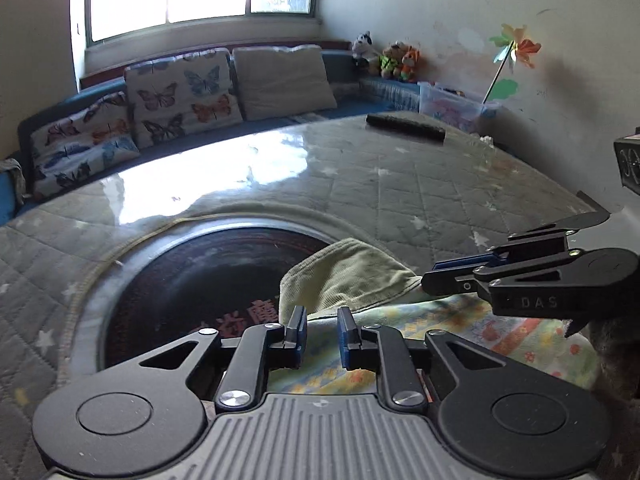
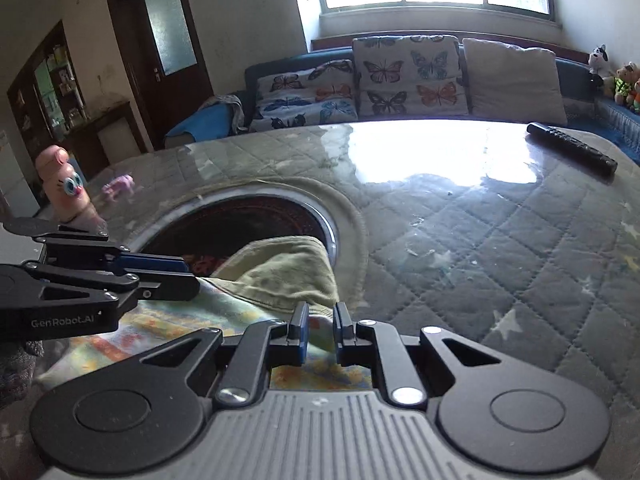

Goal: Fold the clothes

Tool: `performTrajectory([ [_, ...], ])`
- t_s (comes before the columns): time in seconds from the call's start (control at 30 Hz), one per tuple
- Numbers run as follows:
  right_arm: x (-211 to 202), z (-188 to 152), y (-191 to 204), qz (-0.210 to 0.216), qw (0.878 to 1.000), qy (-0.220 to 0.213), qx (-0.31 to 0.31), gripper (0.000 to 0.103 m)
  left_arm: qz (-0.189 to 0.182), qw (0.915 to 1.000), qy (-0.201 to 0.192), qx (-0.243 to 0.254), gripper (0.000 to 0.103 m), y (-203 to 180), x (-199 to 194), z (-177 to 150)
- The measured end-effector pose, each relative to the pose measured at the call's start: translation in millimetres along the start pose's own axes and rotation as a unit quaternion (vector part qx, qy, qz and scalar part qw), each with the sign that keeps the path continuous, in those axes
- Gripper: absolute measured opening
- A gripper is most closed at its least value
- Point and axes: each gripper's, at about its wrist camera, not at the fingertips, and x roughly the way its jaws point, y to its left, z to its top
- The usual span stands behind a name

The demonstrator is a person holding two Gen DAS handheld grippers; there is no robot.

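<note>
A small garment lies at the table's near edge, olive green outside with a pastel printed lining. Its green flap is turned up over the rim of a round dark panel. My left gripper is shut on the garment's near edge, with cloth bunched between its blue pads. My right gripper grips the same edge further right, shut on the cloth. Each gripper shows side-on in the other's view: the right gripper and the left gripper lie low over the printed fabric.
The table has a quilted grey cover under glossy glass. A black remote lies at its far right. A pink finger-shaped toy and a small pink figure stand far left. A sofa with butterfly cushions runs behind.
</note>
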Motion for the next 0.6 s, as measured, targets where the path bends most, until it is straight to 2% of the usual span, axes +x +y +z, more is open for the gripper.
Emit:
performTrajectory([
  [0.07, 6, -3, -4, 0.0, 1.0, 0.009, 0.005, 0.012, 0.002, 0.9999, 0.014, 0.001, 0.017, 2, 11, -1],
  [0.23, -15, -1, 5, 0.018, 1.0, -0.008, -0.022, 0.012, -0.005, 0.9997, 0.022, 0.003, 0.017, 6, 13, -2],
  [0.4, -34, -8, 46, 0.07, 0.993, -0.005, -0.098, 0.014, -0.013, 0.9991, 0.039, 0.014, 0.018, 8, 17, 1],
  [0.6, -25, -23, 88, 0.114, 0.982, 0.018, -0.151, 0.014, -0.035, 0.9972, 0.063, 0.017, 0.02, 17, 23, 7],
])
